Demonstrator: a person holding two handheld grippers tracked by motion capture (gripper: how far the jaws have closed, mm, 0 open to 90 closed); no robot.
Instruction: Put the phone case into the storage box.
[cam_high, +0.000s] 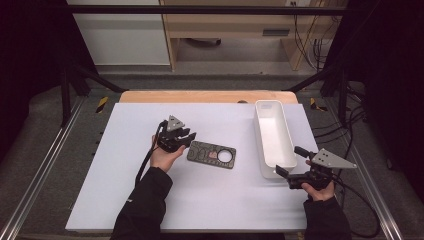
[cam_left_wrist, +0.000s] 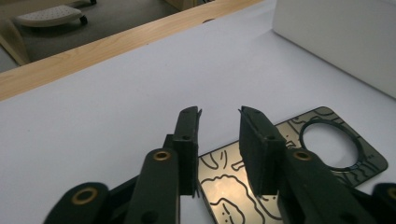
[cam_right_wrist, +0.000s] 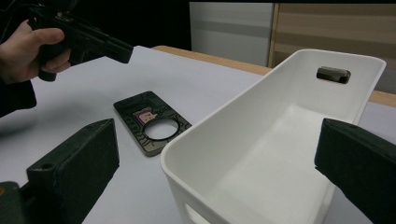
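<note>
A dark flat plate (cam_high: 210, 155) with a round hole and line drawings lies on the white table top (cam_high: 150, 200), left of a white oblong bin (cam_high: 257, 130). My left gripper (cam_high: 192, 137) hovers at the plate's left end. In the left gripper view its jaws (cam_left_wrist: 219, 116) stand a little apart above the plate (cam_left_wrist: 229, 184), nothing between them. My right gripper (cam_high: 290, 161) is open wide at the bin's near end. In the right gripper view the bin's corner (cam_right_wrist: 280, 74) lies between the jaws (cam_right_wrist: 217, 140), with the plate (cam_right_wrist: 135, 109) and left gripper (cam_right_wrist: 116, 49) beyond.
The bin (cam_left_wrist: 345, 37) is empty and has a handle slot (cam_right_wrist: 333, 74) in its far end wall. A wooden table edge (cam_high: 200, 96) runs along the back of the white top. Metal rails and cables (cam_high: 345, 125) flank the table.
</note>
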